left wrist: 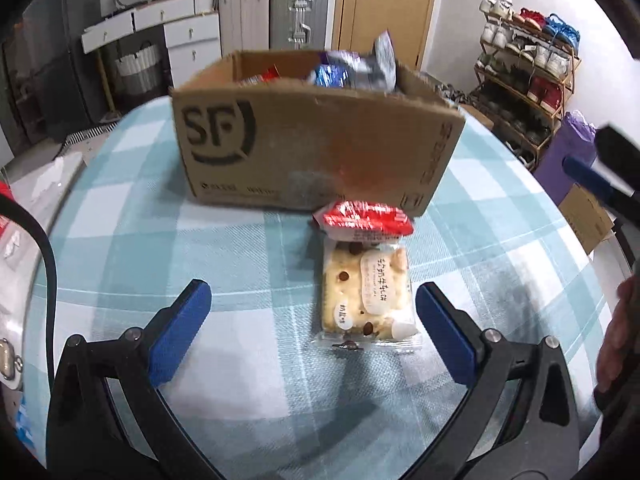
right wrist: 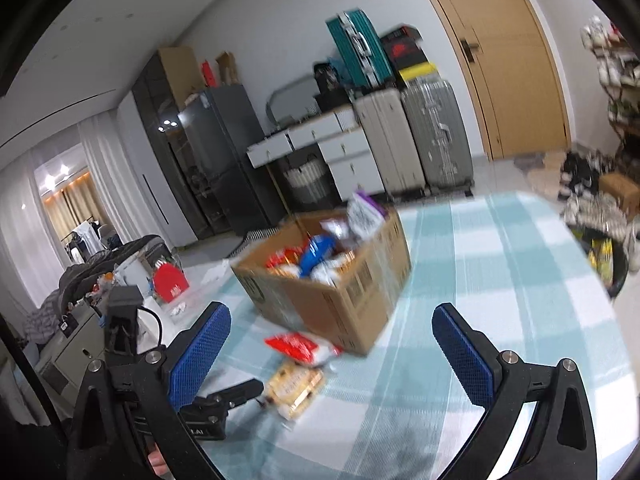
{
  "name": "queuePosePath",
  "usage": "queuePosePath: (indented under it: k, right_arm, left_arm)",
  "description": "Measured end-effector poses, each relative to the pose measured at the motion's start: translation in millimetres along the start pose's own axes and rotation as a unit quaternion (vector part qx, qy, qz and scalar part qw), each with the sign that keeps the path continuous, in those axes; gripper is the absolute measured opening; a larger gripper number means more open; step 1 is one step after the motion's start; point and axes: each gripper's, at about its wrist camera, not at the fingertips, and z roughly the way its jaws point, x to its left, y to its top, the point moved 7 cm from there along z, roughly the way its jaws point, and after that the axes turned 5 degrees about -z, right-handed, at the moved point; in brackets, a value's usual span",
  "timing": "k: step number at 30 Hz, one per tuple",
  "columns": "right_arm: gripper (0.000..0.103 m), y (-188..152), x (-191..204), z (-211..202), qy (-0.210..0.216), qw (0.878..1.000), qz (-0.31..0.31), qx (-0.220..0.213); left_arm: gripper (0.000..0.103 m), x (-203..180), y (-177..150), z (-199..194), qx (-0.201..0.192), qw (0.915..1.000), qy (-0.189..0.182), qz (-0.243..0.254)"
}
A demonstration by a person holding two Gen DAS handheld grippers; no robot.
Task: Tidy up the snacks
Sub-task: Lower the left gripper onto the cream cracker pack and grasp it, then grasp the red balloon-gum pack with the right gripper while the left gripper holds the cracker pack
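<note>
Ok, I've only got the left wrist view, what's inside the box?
Observer: The right wrist view looks down into the box. Red, blue and white packets are piled in it, about up to the rim.
Operator: And the right gripper? I only see its edge.
Observer: The right gripper is open, with nothing between its pads.
</note>
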Motion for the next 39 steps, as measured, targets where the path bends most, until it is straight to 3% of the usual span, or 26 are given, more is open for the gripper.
queuePosePath:
  k: [11, 16, 20, 21, 23, 33, 39]
  right_arm:
    - [0.103, -47, -32, 31, 0.001, 0.999, 0.037, 0.035]
    - [0.103, -58, -47, 31, 0.001, 0.997, 0.069, 0.032]
    - [0.103, -59, -55, 28, 0.004, 0.996, 0.087, 0.027]
    - [0.103, -61, -57, 29, 0.005, 0.995, 0.091, 0.028]
    - [0.103, -62, -58, 30, 0.006, 0.995, 0.099, 0.031]
    - [0.103, -65, -63, 28, 0.005, 0.993, 0.113, 0.028]
    - [0.103, -66, -66, 28, 0.004, 0.992, 0.121, 0.029]
  left_arm:
    - [0.102, -21, -8, 57, 0.043, 0.999, -0.007, 0.013]
    - [0.101, -26, -5, 73, 0.048, 0.9985, 0.015, 0.022]
    - [0.089, -33, -4, 75, 0.046, 0.9984, 0.023, 0.026]
    - [0.074, -36, -4, 72, 0.041, 0.9986, 0.019, 0.027]
    - [0.055, -39, -1, 70, 0.035, 0.9988, 0.013, 0.033]
    - [0.055, -41, 6, 72, 0.052, 0.9982, -0.006, 0.03]
    - [0.055, -18, 0, 57, 0.053, 0.9985, -0.013, 0.009]
